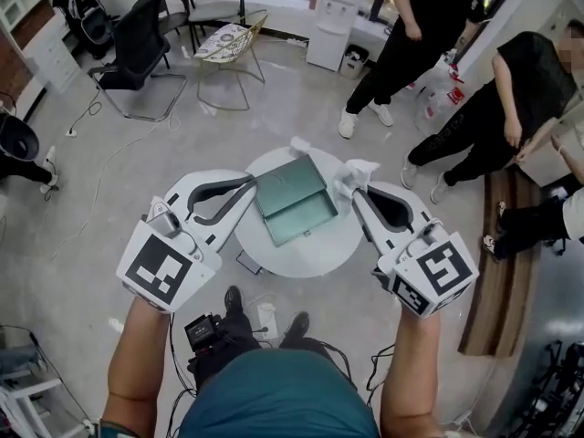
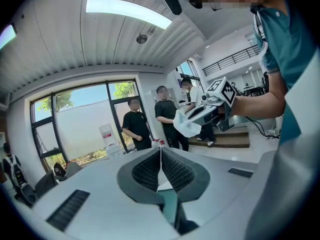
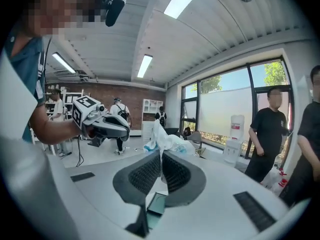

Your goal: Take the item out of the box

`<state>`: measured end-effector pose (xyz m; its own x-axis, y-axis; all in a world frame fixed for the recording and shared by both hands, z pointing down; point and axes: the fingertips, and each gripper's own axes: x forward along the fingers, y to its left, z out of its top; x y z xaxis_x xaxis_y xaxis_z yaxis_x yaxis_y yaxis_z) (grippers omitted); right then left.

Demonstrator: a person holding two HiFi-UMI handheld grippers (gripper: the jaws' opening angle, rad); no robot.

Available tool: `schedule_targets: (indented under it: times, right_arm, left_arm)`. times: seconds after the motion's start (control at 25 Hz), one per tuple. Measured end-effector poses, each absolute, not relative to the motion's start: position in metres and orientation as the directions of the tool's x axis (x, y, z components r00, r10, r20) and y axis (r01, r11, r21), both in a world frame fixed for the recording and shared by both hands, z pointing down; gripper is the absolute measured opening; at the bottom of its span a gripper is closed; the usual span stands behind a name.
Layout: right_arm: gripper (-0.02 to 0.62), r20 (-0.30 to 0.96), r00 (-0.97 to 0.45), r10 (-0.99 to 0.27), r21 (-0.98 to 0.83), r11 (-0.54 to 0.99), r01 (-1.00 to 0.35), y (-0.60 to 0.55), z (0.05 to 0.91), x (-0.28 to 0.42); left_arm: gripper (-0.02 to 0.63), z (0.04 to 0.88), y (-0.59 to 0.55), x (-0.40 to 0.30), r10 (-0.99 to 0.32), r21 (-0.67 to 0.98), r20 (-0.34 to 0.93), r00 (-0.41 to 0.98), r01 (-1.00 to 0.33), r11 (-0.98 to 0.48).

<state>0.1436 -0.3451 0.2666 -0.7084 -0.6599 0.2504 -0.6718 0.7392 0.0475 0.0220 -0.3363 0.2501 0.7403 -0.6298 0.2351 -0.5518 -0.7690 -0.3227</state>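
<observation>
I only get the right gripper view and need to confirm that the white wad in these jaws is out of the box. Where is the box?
Observer: The head view shows the teal box lying open on a round white table, in the middle of the picture.
Operator: Is the wad inside it?
Observer: No. From the head view the white wad shows beside the box's right edge, not in it.
Operator: Is the left gripper carrying something?
Observer: The left gripper view shows the left gripper with its jaws together and nothing I can make out between them.
</observation>
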Motion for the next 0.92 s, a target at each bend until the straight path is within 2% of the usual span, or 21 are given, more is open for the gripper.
schedule_targets:
  times: [0.92]
  right_arm:
    - [0.043,0.233,-0.708,-0.667,0.052,0.735,-0.676,-0.333,0.250,0.146]
  left_arm:
    - [0.023,0.230,-0.330,0.026,-0.627,-0.346,0.222,0.747,-0.541,-0.766]
